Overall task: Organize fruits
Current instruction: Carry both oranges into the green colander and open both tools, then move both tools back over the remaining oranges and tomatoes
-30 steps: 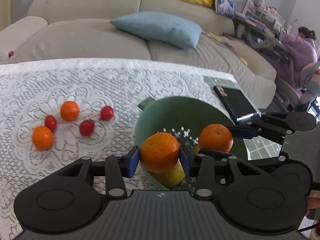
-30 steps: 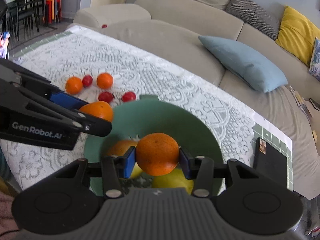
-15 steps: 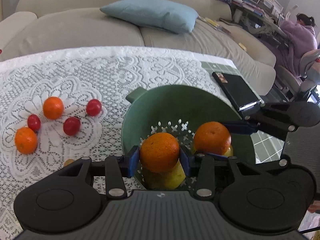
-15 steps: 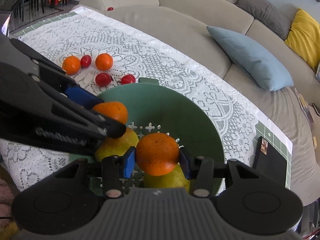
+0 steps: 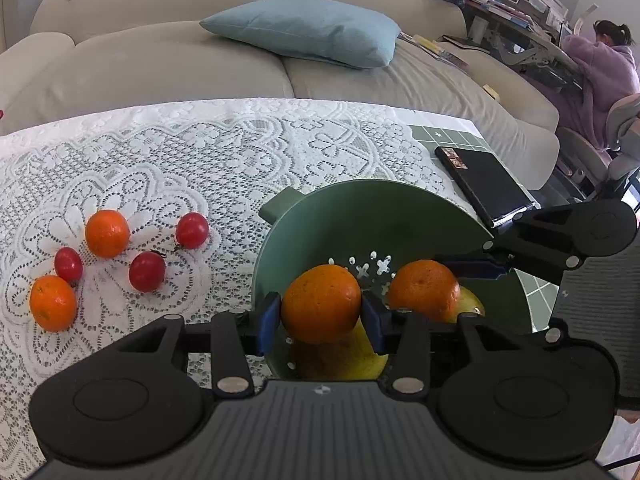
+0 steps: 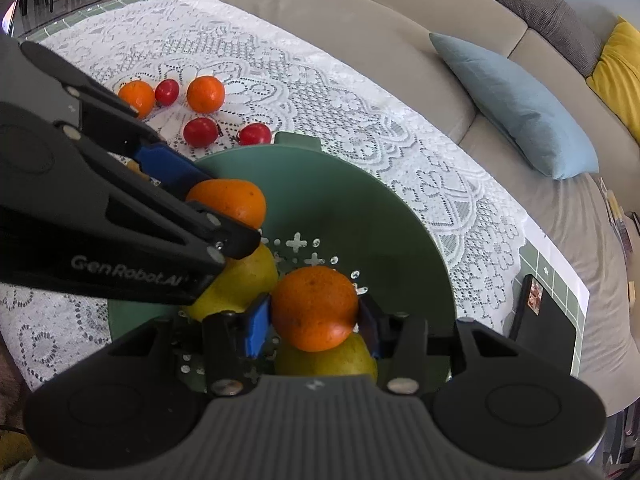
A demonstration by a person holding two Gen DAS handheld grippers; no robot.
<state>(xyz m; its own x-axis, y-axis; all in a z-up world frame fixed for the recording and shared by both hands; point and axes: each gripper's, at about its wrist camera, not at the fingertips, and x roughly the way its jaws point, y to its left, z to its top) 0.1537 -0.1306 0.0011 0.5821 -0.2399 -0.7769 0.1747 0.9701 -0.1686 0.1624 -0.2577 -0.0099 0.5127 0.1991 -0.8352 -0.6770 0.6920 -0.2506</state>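
On the left of the white lace tablecloth [image 5: 240, 148], two small oranges [image 5: 107, 233] and three red cherry tomatoes [image 5: 147, 271] are seen lying loose, close together. Just beside them to the right, a green perforated plastic colander bowl [image 5: 360, 216] is set. Over its near rim the left gripper [image 5: 321, 317] is held; its jaws are opening, and a round orange mandarin [image 5: 321, 307] sits between the blue pads, above a yellow-green pear [image 6: 244, 280]. Further right, inside the bowl, the right gripper [image 6: 313, 320] is clamped on a second orange mandarin [image 6: 314, 307], above another yellow-green pear [image 6: 326, 360]. At the far right, a flat black phone-like slab [image 5: 484, 184] lies on the table.
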